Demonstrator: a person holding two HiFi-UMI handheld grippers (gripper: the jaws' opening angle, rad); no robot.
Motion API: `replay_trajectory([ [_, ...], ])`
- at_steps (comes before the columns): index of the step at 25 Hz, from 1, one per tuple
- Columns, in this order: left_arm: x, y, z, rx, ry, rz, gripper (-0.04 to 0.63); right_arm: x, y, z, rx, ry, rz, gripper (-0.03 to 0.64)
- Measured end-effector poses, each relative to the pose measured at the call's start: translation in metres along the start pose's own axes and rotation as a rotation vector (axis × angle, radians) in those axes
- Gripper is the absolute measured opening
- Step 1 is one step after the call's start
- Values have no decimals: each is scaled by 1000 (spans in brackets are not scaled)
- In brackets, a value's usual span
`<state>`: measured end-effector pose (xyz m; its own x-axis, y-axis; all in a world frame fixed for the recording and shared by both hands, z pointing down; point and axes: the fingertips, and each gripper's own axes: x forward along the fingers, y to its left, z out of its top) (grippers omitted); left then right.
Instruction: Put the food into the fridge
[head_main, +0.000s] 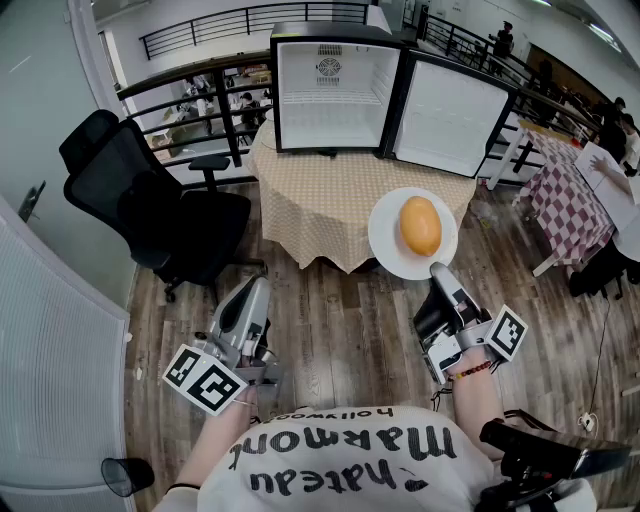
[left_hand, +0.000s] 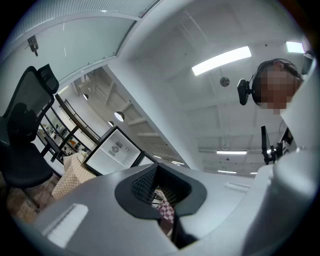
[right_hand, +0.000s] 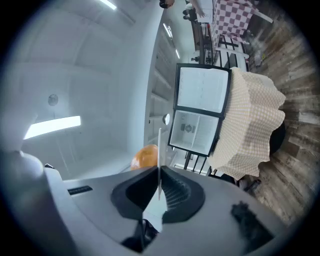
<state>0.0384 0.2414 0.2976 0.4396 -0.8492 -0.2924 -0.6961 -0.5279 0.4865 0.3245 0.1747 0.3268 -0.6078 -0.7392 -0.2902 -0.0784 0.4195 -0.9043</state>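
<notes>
An orange-yellow rounded food item (head_main: 420, 226) lies on a white plate (head_main: 388, 243). My right gripper (head_main: 436, 268) is shut on the plate's near rim and holds it level above the floor, in front of the round table (head_main: 330, 205). On that table stands a small fridge (head_main: 330, 90), empty inside, its door (head_main: 450, 118) swung open to the right. The right gripper view shows the plate's thin edge (right_hand: 159, 160) between the jaws, with the food (right_hand: 145, 156) behind it and the fridge (right_hand: 197, 115) ahead. My left gripper (head_main: 258, 287) hangs low at the left, shut and empty.
A black office chair (head_main: 150, 200) stands left of the table. A railing (head_main: 190, 95) runs behind the table. A table under red checked cloth (head_main: 570, 205) with people beside it is at the right. A dark cup (head_main: 125, 475) sits on the floor at lower left.
</notes>
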Motion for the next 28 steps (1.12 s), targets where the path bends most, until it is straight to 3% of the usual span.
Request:
replay_trajectory([
  [15,-11,9,15,19,-11,12,5,17,7,-13,-18,27,32,31],
  [28,-25,59,47,46,5,-11,5,66,7,-53,19,5,89,29],
])
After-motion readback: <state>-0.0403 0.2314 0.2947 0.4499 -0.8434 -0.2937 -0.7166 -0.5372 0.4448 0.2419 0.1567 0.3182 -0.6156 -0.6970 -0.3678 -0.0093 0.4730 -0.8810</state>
